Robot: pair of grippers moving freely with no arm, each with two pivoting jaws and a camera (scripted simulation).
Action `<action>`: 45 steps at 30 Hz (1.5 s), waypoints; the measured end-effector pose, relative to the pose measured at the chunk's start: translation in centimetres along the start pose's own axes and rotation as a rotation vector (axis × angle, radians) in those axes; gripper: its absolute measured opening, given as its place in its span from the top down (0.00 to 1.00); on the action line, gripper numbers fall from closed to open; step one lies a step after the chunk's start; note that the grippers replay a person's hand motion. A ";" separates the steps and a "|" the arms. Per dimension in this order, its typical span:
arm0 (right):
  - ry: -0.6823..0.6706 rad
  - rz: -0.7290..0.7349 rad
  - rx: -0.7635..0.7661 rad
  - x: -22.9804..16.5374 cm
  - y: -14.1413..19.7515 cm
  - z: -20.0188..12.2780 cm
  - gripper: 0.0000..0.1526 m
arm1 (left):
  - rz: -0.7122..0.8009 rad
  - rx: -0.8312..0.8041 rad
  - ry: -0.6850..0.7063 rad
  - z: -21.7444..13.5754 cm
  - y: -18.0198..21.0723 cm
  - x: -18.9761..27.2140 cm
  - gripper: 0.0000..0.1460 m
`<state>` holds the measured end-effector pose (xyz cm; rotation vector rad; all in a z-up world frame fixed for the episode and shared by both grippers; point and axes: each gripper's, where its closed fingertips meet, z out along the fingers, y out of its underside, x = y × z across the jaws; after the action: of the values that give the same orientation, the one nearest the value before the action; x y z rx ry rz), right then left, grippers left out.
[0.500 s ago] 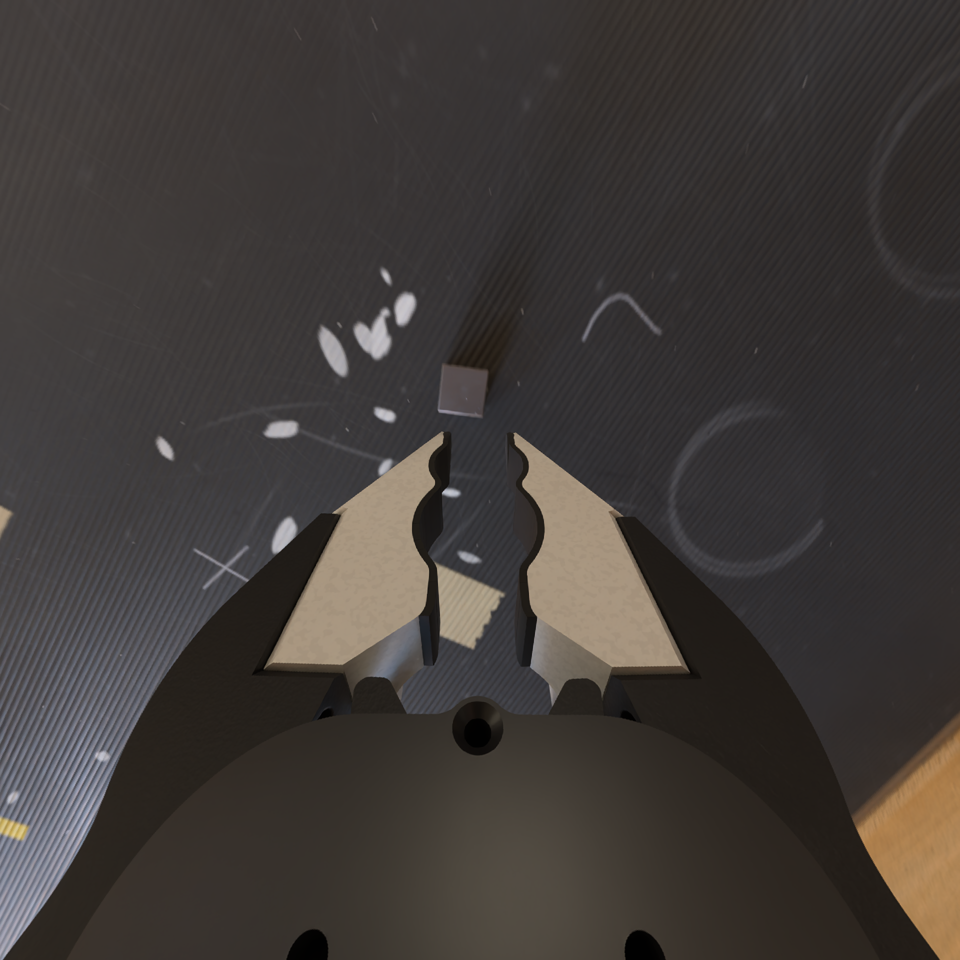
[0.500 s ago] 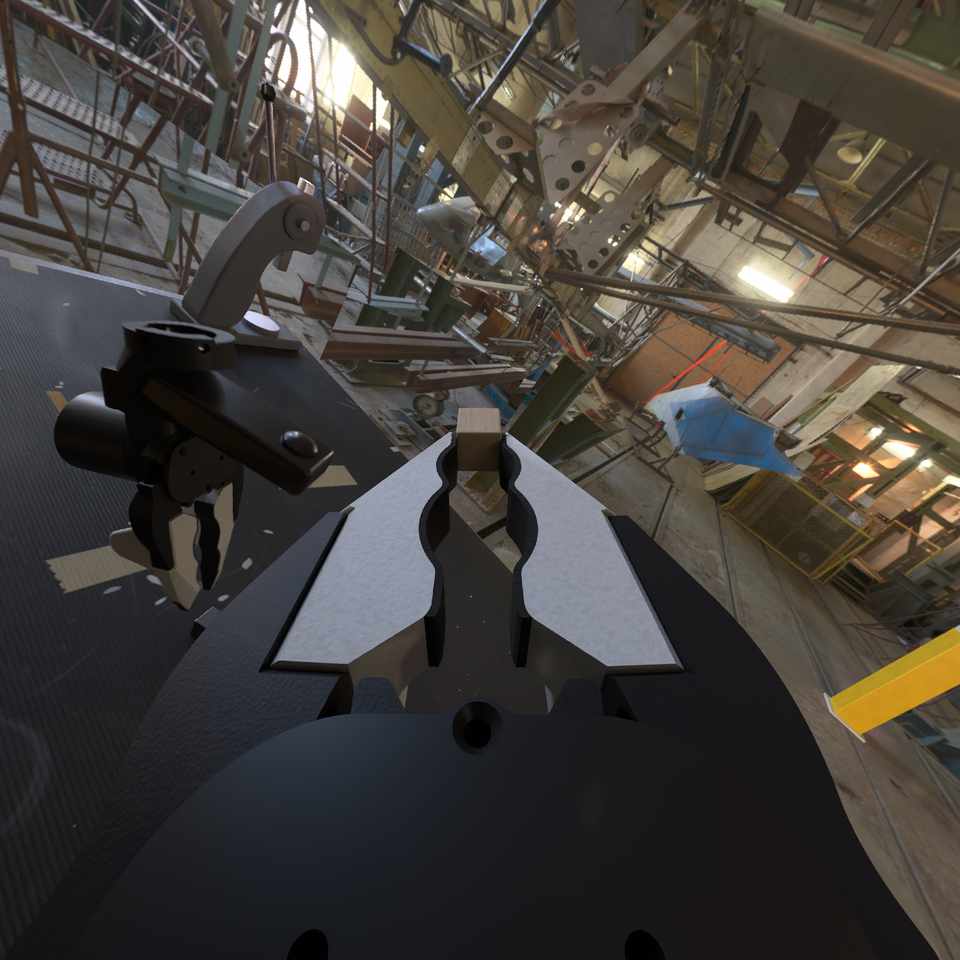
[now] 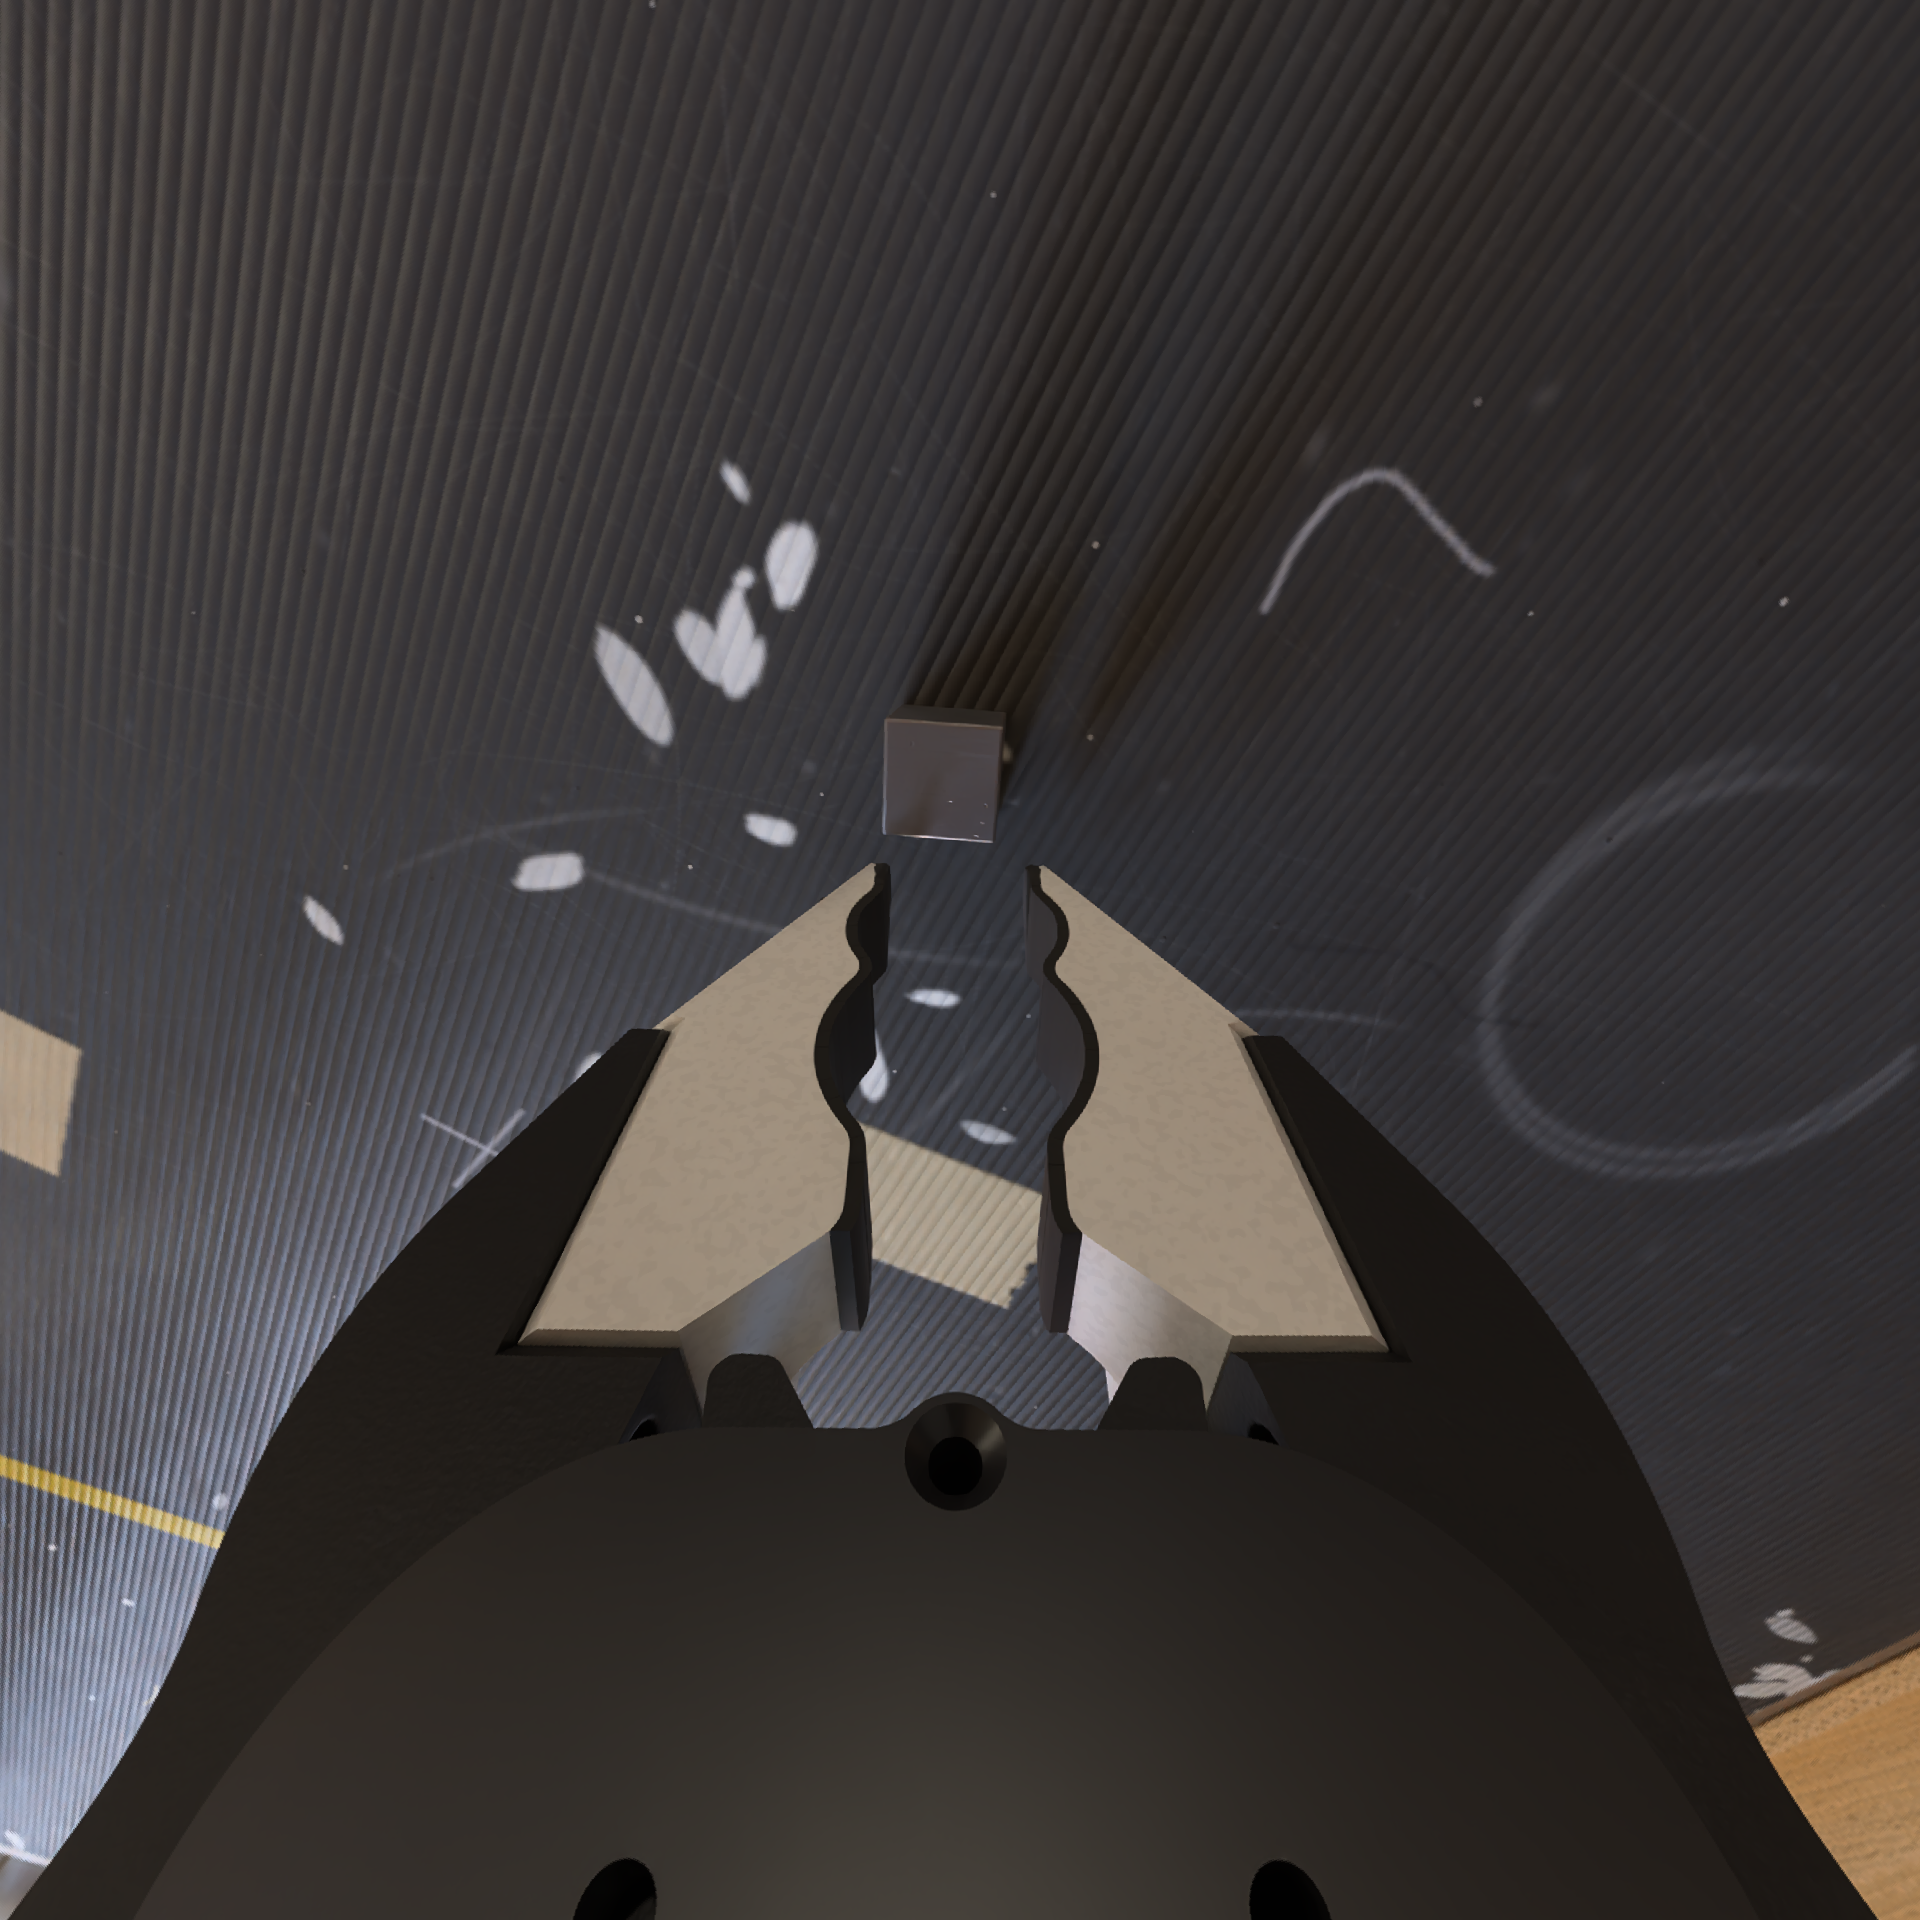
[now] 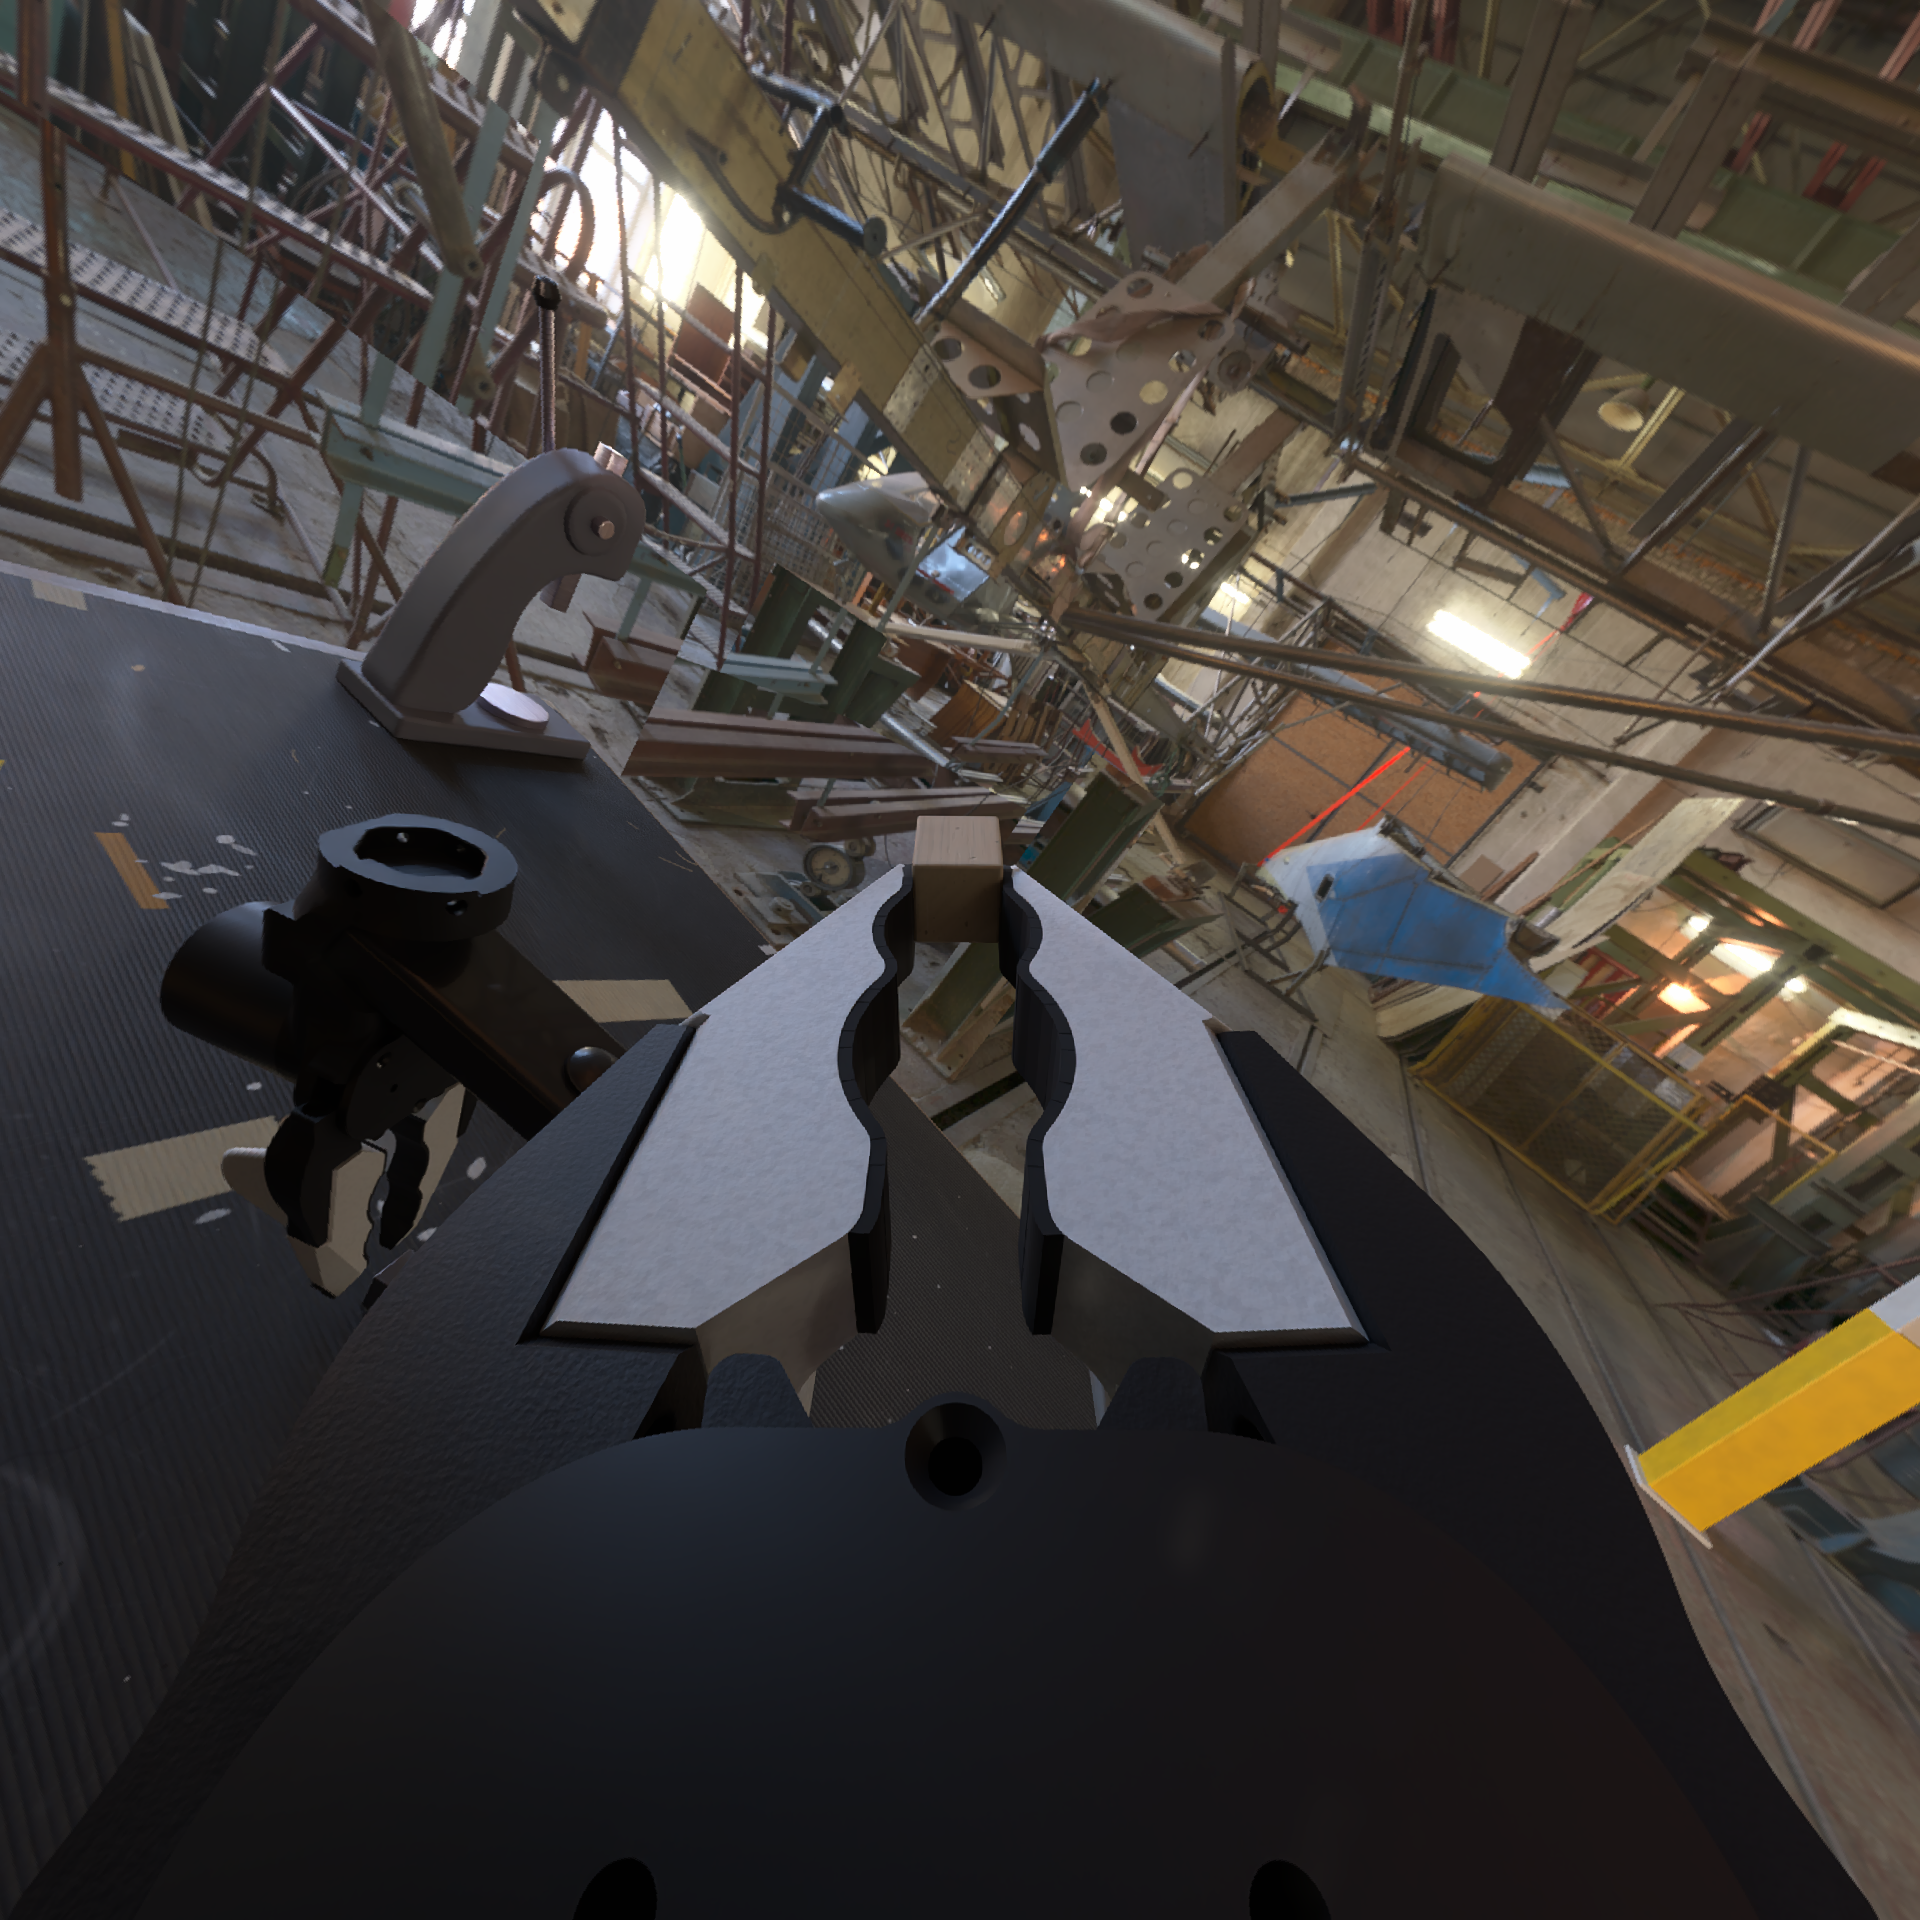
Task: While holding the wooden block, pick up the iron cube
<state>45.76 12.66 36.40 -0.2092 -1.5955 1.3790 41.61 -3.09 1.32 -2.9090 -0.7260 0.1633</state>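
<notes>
The iron cube point(image 3: 941, 775), small and dark grey, sits on the black ribbed mat point(image 3: 416, 416) in the left wrist view. My left gripper point(image 3: 956, 873) is open and empty, its tips just short of the cube and a little above the mat. My right gripper point(image 4: 958, 878) is shut on the wooden block point(image 4: 957, 878), a small light-brown cube held at its fingertips, raised off the table. The left gripper also shows in the right wrist view point(image 4: 353, 1226), low over the mat at the left.
A grey curved stand point(image 4: 488, 634) on a flat base sits at the mat's far edge. Tan tape patches point(image 3: 935, 1216) and white paint flecks point(image 3: 717, 634) mark the mat. A wooden table edge point(image 3: 1849, 1756) shows at the lower right.
The left gripper has come lower and closer to the iron cube, which now looks larger and centred between the tips. The right gripper has tilted slightly, still holding the block.
</notes>
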 end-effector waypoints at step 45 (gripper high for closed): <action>-0.011 -0.045 -0.056 -0.8 0.4 1.1 0.91 | 0.153 -0.014 -0.078 0.2 -1.6 -0.5 0.86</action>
<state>45.16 11.50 35.79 -0.1986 -1.6394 1.3046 40.41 -1.88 1.45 -2.9856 -0.5163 0.2900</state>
